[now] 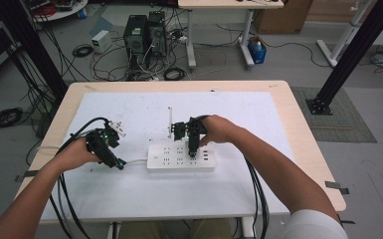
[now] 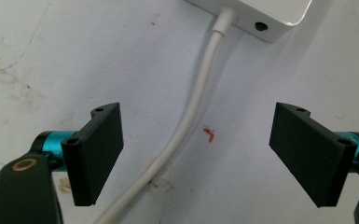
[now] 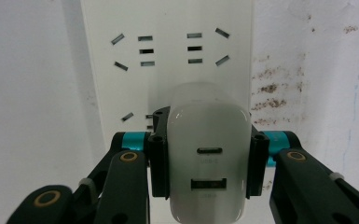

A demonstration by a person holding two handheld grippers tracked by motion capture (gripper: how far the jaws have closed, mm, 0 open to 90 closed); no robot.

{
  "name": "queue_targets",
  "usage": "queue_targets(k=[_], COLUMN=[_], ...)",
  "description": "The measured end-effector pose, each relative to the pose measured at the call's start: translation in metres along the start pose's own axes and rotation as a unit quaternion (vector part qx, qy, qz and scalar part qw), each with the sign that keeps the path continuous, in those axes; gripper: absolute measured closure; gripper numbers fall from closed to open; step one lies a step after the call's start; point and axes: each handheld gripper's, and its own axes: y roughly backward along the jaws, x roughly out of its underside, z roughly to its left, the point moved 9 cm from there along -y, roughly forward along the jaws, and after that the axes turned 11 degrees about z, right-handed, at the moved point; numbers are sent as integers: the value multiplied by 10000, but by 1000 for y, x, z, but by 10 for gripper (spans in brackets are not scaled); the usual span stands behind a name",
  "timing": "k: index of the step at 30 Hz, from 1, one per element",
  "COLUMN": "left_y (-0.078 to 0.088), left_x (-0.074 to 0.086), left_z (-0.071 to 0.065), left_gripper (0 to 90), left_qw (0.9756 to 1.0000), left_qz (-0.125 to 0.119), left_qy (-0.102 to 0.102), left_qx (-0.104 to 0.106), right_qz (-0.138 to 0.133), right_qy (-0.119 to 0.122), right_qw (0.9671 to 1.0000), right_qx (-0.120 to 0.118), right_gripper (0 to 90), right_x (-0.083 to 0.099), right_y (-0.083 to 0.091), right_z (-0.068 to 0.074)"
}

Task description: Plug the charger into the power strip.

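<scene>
From the high view, you have the white rectangular plastic power strip (image 1: pixel 180 156) lying near the middle of the white-topped table (image 1: pixel 129 194), its long side running left to right. Your right gripper (image 1: pixel 193 149) stands over the strip's right half, pointing down at it. Your left gripper (image 1: pixel 115 162) rests low just beside the strip's left end, where the white round cord (image 1: pixel 135 161) leaves it.

In the left gripper view, the jaws stand wide apart and hold nothing. The cord (image 2: pixel 186 116) runs between them without touching either pad, and the corner of the strip (image 2: pixel 265 16) sits at the far edge. If you mean to steady the strip, I judge you should move forward and brace its body rather than pinch the cord, since the cord will flex and let the strip slide.

In the right gripper view, the jaws are clamped on the two sides of a glossy white rounded plastic charger block (image 3: pixel 208 163), whose two ports face the camera. It hangs over the strip's socket face (image 3: pixel 168 46), seemingly just above the nearer row of slots, though I cannot tell whether its prongs have entered. The step looks like plugging it in: keep the block square to the strip, line the hidden prongs up with one socket's slots, and press straight down without rocking. The smooth shell could slip in the pads, so keep your squeeze firm.
</scene>
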Motion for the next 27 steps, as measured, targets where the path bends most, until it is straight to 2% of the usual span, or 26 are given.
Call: queue_targets(k=[1, 2, 3, 7, 11, 12, 13, 14, 15, 16, 17, 19, 20, 21, 22, 23, 25, 26, 27], left_y=[-1, -1, -2, -2, -2, -1, -2, -1, -1, 0, 0, 1, 1, 1, 2, 3, 3, 4, 4], left_x=[-2, -1, -3, -2, -4, -1, -2, -1, -1, 0, 0, 1, 0, 0, 0, 0, 0, 0, 0], left_z=[-2, -1, -3, 0, 0, 2, 1, 3, 2, 5, 5, 6, 6, 6, 7, 7, 7, 7, 6], left_gripper=[177, 177, 176, 176, 176, 177, 177, 177, 177, 177, 177, 177, 177, 177, 177, 177, 176, 177, 177], left_qw=[9999, 10000, 9999, 10000, 9998, 10000, 9998, 9999, 9997, 9999, 9998, 9998, 9997, 9997, 9996, 9996, 9995, 9995, 9994], left_qz=[-105, -36, -118, -43, -136, -51, -106, -61, -137, -77, -109, -117, -147, -147, -165, -183, -217, -221, -246], left_qy=[97, 25, 100, 40, 148, 57, 141, 99, 183, 93, 150, 152, 196, 196, 209, 213, 206, 205, 239], left_qx=[24, -1, 26, -9, 9, -6, 5, -25, 7, -36, -42, -44, -41, -41, -41, -54, -66, -72, -68], right_qz=[-29, -140, -164, -175, -253, -281, -327, -320, -286, -308, -405, -681, -816, -816, -900, -1139, -1383, -1523, -1585], right_qy=[-6, -77, -93, -57, -8, -25, 11, 24, -10, -57, -195, -557, -676, -676, -818, -1055, -1096, -1161, -1345], right_qw=[10000, 9998, 9998, 9998, 9997, 9996, 9994, 9994, 9995, 9995, 9990, 9959, 9940, 9940, 9920, 9865, 9825, 9801, 9776], right_qx=[57, 77, 74, 72, 72, 89, 95, 135, 163, 95, 6, -223, -271, -271, -346, -516, -590, -517, -332], right_gripper=[627, 626, 626, 624, 621, 619, 613, 590, 534, 499, 411, 333, 281, 281, 226, 216, 178, 177, 160], right_x=[0, 1, 1, 1, 2, 2, 2, 3, 5, 6, 7, 7, 6, 6, 7, 5, 4, 2, 2], right_y=[-1, -1, -1, -2, -2, -1, -2, -3, -5, -6, -5, 0, 3, 3, 6, 14, 21, 24, 26], right_z=[1, 1, 1, 1, 1, 1, 1, 0, 0, 0, -1, -4, -7, -7, -9, -14, -15, -18, -23])
